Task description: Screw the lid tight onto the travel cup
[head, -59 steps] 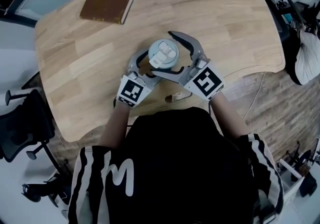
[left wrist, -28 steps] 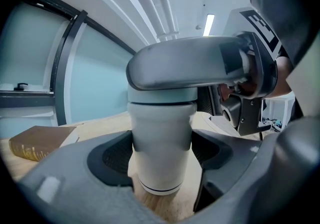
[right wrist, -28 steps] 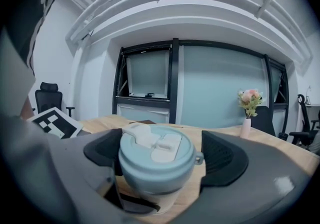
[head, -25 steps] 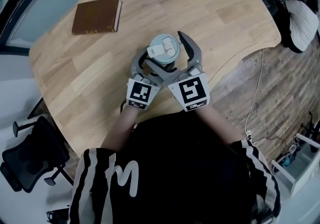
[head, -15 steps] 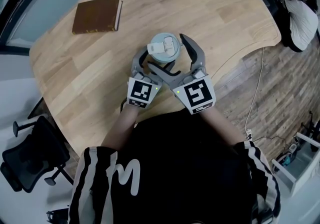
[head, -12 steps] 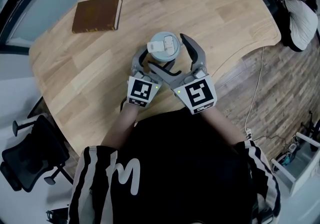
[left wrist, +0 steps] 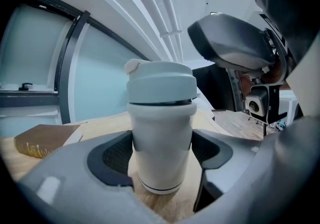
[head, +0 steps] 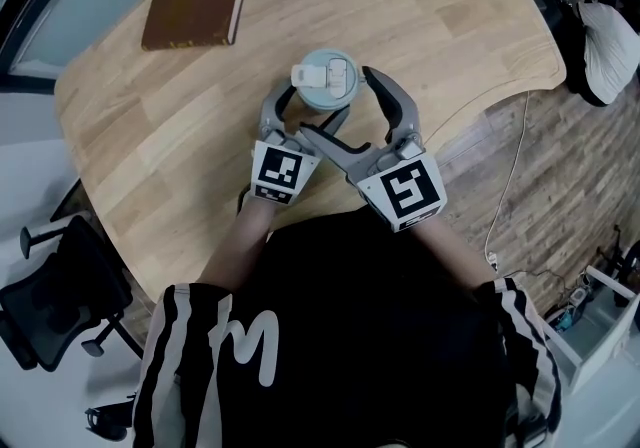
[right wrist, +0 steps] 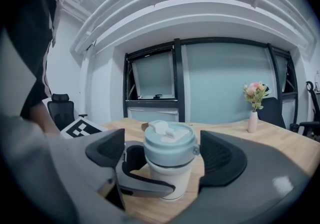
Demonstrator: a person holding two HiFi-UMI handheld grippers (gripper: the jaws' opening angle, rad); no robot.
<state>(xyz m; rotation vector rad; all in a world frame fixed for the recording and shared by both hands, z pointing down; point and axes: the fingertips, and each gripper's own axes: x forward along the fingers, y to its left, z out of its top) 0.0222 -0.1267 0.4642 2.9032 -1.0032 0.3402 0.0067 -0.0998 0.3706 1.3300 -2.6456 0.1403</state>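
A white travel cup [head: 325, 79] with a pale blue-green lid [right wrist: 169, 145] stands upright on the wooden table [head: 150, 116], straight in front of the person. My left gripper [head: 310, 108] is low at the cup, and in the left gripper view its pads [left wrist: 117, 155] press both sides of the white cup body [left wrist: 160, 148]. Higher up, at lid height, my right gripper [head: 336, 102] is open: its jaws straddle the lid, with a clear gap on the left side and the right pad [right wrist: 220, 158] close to it. The lid's flip tab faces up.
A brown book [head: 193, 12] lies at the table's far left. At the far side a small vase of flowers [right wrist: 254, 113] stands. The table's curved edge runs just right of the grippers. Beside the table are a black office chair [head: 50, 286] and a bag [head: 610, 46].
The lid's tab has turned from pointing along the arms to lying crosswise. The right gripper's body has swung out to the right and lower. The left gripper has kept its hold on the cup.
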